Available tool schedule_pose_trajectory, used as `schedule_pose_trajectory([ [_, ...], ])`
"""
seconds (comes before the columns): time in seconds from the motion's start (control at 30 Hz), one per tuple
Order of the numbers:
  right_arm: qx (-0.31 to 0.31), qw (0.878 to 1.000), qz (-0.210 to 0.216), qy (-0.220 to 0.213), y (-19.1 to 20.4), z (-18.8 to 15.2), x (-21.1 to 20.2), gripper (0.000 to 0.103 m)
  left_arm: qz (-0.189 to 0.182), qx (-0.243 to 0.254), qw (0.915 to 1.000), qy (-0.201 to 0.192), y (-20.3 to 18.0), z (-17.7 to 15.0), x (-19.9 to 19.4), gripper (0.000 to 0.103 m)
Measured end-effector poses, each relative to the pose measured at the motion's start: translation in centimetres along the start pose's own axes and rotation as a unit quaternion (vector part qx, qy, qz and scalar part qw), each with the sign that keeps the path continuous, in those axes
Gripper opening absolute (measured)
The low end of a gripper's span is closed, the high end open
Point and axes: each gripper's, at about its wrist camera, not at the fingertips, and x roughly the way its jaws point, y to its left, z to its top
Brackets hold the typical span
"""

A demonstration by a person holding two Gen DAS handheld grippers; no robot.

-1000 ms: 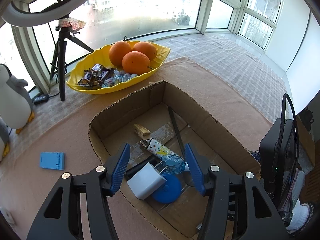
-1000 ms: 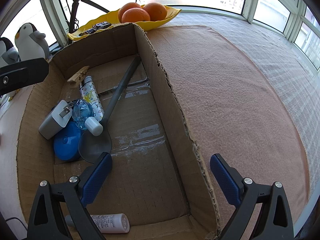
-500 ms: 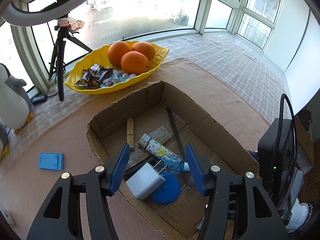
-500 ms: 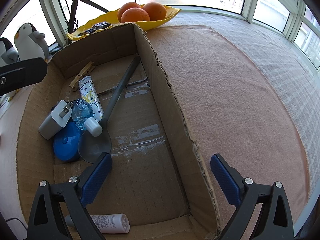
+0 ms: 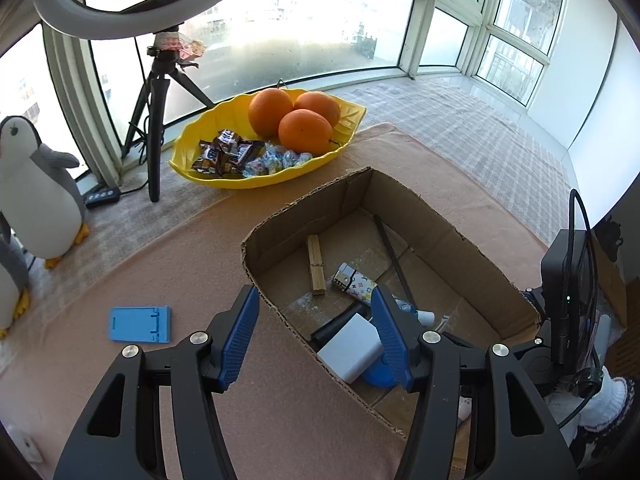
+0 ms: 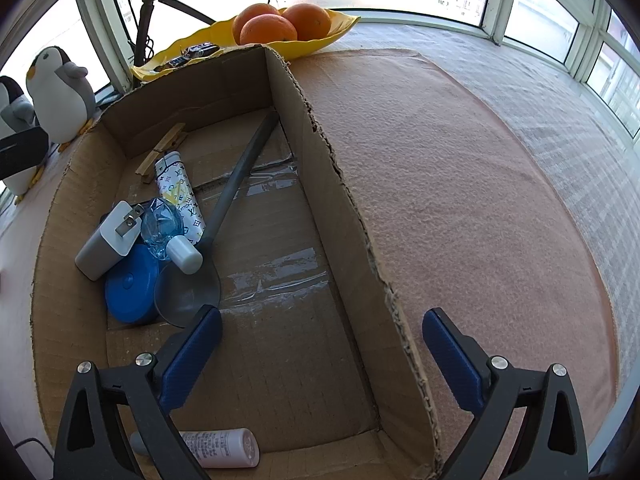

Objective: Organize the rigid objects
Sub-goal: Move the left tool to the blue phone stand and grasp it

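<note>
Left tool [image 5: 314, 332] released, empty, lower centre over brown cardboard box [image 5: 448, 228] near edge; right tool [image 6: 320, 354] released, empty, straddling box wall.

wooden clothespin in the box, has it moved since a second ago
Yes. The wooden clothespin has dropped from leaning on the cardboard box wall to lying flat on the floor beside the patterned tube.

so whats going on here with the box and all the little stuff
A person with a gripper in each hand is sorting small items into a cardboard box. Already inside are a clothespin, a white charger, a blue disc, a grey ladle and a white tube. Both the left gripper and right gripper are open and empty. A blue phone stand lies outside on the cloth.
</note>
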Motion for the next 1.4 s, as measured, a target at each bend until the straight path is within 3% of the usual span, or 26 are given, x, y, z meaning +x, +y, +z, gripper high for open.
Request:
schedule_pose_trajectory([
  [0.2, 0.001, 1.000, -0.001, 0.002, -0.1, 0.0, 0.1, 0.100, 0.033, 0.003, 0.9994, 0.013, 4.7, -0.5, -0.1, 0.058],
  [0.5, 0.003, 1.000, -0.002, 0.004, -0.1, 0.2, 0.3, 0.101, 0.030, -0.011, 0.9983, 0.048, 10.6, 0.0, 1.6, 0.057],
  [0.93, 0.010, 1.000, -0.005, 0.007, -0.4, 0.2, 0.3, 0.102, -0.030, -0.045, 0.9936, 0.099, 15.1, 1.4, 5.9, 0.057],
  [1.23, 0.014, 1.000, -0.007, 0.007, -0.5, 0.3, 0.4, 0.102, -0.058, -0.113, 0.9833, 0.130, 19.1, 0.5, 8.0, 0.057],
  [1.4, 0.014, 1.000, -0.007, 0.007, -0.4, 0.3, 0.4, 0.102, -0.067, -0.115, 0.9809, 0.142, 19.5, -0.7, 8.2, 0.057],
])
